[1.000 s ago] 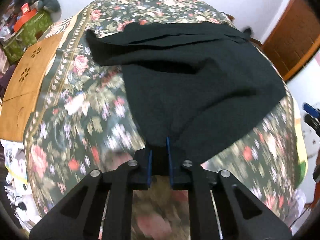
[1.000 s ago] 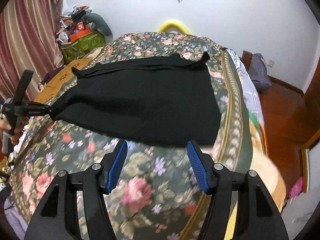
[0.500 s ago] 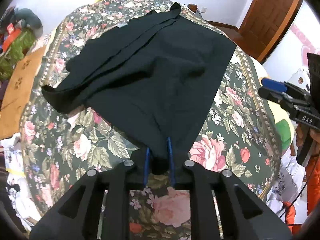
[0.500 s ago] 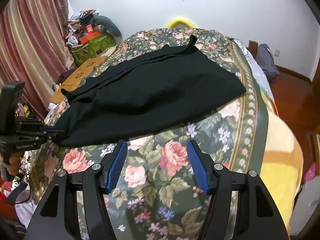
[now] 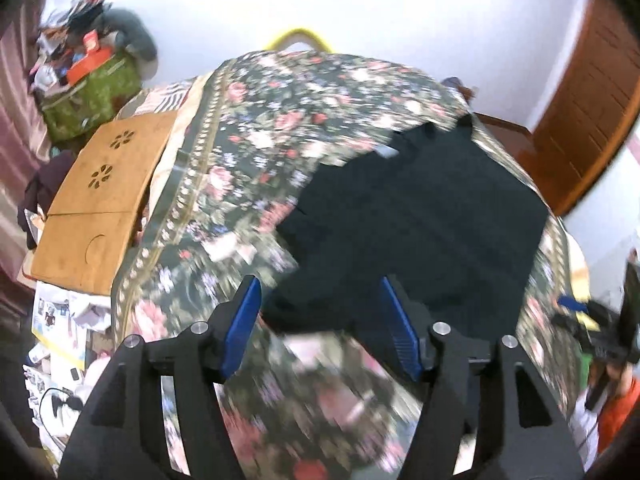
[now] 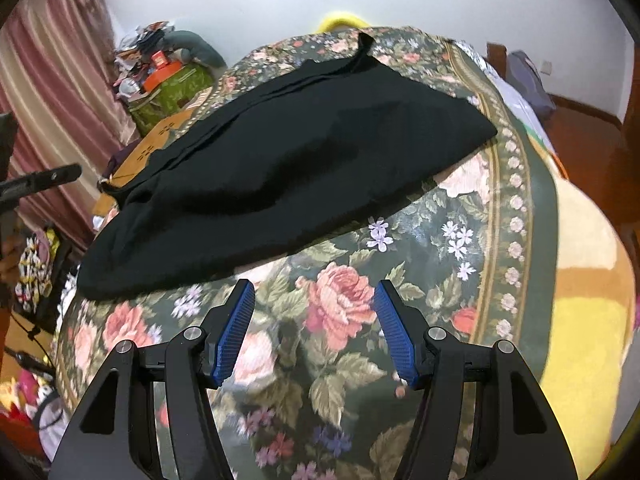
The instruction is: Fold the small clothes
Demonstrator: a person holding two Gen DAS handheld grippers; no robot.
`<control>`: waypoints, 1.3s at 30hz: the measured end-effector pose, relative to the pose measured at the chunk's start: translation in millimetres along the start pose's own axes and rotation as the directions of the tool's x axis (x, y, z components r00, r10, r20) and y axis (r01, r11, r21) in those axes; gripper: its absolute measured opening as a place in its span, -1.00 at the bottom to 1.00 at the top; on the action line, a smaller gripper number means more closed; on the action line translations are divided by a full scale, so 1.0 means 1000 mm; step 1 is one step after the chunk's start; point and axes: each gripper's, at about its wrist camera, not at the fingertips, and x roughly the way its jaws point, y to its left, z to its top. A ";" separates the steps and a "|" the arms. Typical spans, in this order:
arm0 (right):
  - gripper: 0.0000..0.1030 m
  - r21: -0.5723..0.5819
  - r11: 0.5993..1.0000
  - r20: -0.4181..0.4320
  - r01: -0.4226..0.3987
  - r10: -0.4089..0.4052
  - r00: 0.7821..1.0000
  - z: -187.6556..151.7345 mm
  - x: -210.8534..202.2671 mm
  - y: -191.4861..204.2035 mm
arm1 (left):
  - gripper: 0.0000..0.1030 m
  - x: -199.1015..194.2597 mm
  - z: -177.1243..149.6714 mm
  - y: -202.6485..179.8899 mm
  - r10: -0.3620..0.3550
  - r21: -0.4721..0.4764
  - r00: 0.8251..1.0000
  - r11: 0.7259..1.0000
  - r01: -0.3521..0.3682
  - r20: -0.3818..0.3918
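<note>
Left wrist view: my left gripper (image 5: 320, 316) hangs over the floral bedspread (image 5: 248, 184) with its jaws opening, roughly half spread. The near corner of the one black garment (image 5: 420, 220) lies in the gap between the blue pads (image 5: 242, 320) and just beyond their tips, yet neither pad presses on it, so I judge it released and lying loose. The picture is smeared by motion. The rest of the garment runs up and to the right of the jaws. Well left of them, off the bedspread's edge, lies one wooden board (image 5: 100, 200); at the far right I glimpse my other gripper, blurred.

Right wrist view: my right gripper (image 6: 314, 320) stands about half open with nothing between its pads, only a woven rose on the bedspread (image 6: 460, 240) below. The black garment (image 6: 300, 160) lies ahead of the fingertips, clear of them, spread across the bed in a long slanting shape with a doubled band along its far edge.

My reading of progress: the garment looks folded over once lengthwise and laid down, so an early fold is done; the cross folds that would make it a compact packet remain, and neither gripper has hold of the cloth now. The count: one garment, two grippers, four blue pads.
</note>
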 end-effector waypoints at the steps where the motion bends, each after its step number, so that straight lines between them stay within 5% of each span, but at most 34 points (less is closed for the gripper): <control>1: 0.13 0.004 1.000 -0.001 -0.003 0.003 1.000 0.000 0.002 0.000 | 0.19 0.010 0.008 0.007 0.002 -0.010 1.000 1.000 -0.002 -0.008; 10: 0.13 0.046 0.999 -0.018 -0.009 0.010 1.000 0.012 0.030 -0.006 | 0.19 0.132 0.068 0.009 0.027 0.012 0.988 1.000 -0.025 -0.155; 14: 0.14 0.066 0.998 -0.005 -0.025 0.025 1.000 0.010 0.032 -0.009 | 0.19 0.167 0.080 0.004 -0.089 -0.007 0.967 0.996 0.089 -0.238; 16: 0.15 0.064 0.998 0.001 -0.029 0.028 1.000 0.008 0.030 -0.008 | -0.01 0.176 0.082 0.000 -0.129 0.003 0.960 0.991 0.134 -0.247; 21: 0.15 0.056 0.998 0.004 -0.031 0.031 1.000 0.010 0.029 -0.005 | -0.91 0.170 0.078 0.002 -0.155 -0.018 0.966 0.988 0.154 -0.206; 26: 0.15 0.064 0.996 -0.005 -0.054 0.055 0.998 0.010 0.026 -0.002 | -0.94 0.154 0.059 0.017 -0.147 -0.058 0.965 0.989 0.138 -0.218; 30: 0.15 0.060 0.994 -0.026 -0.086 0.088 0.996 0.000 0.019 0.006 | -0.95 0.130 0.025 0.021 -0.069 0.001 0.966 0.997 0.072 -0.250; 39: 0.15 0.013 0.992 -0.069 -0.123 0.124 0.990 -0.012 0.008 0.029 | -0.95 0.067 -0.062 0.021 -0.160 -0.057 0.926 0.987 0.149 -0.341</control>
